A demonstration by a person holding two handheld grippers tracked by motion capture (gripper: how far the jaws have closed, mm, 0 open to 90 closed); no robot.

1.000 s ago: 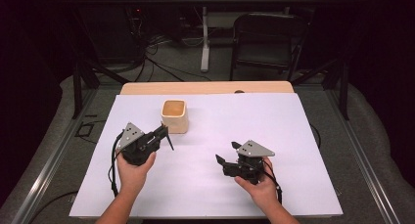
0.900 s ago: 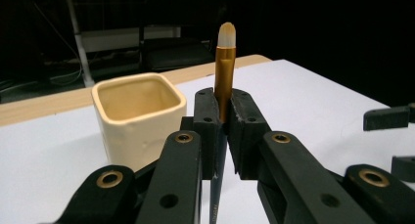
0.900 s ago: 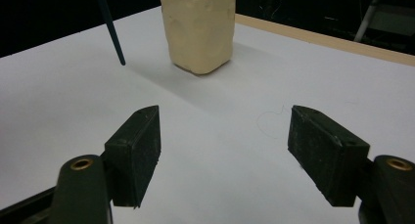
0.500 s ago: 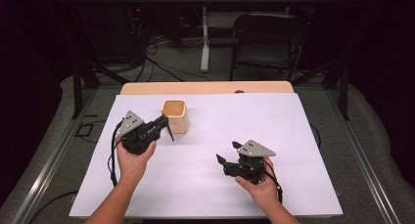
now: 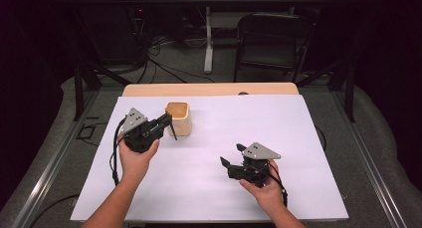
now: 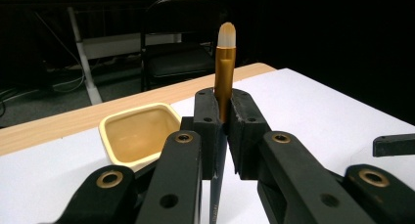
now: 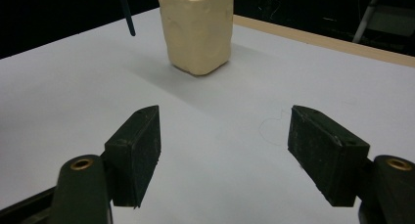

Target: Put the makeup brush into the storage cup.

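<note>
Brush (image 6: 225,72), one in number, stands clamped upright between the jaws of the left gripper (image 6: 222,128): its gold-coloured ferrule and pale rounded tip rise above the pads, and its thin dark handle runs down below them. In the high view the left gripper (image 5: 166,124) hangs above the white sheet (image 5: 308,153) just beside the cup (image 5: 179,117), and the dark handle (image 5: 173,132) shows slanting down in front of the cup's near wall; whether it touches the cup cannot be told. One cup is on the table, a cream-coloured square one with rounded corners, standing upright on the sheet near its far left part; its inside, seen in the left gripper view (image 6: 139,136), looks bare, with nothing lying in it. The right gripper (image 5: 230,164) is held low over the sheet, well apart from the cup, its two jaws standing wide apart with nothing between them, as the right gripper view (image 7: 225,155) shows; that view also has the cup (image 7: 198,31) ahead and the tip of the dark handle (image 7: 126,16) hanging at its left. One wooden table (image 5: 214,89) edge shows beyond the sheet, and one dark chair (image 5: 271,44) stands behind it.
</note>
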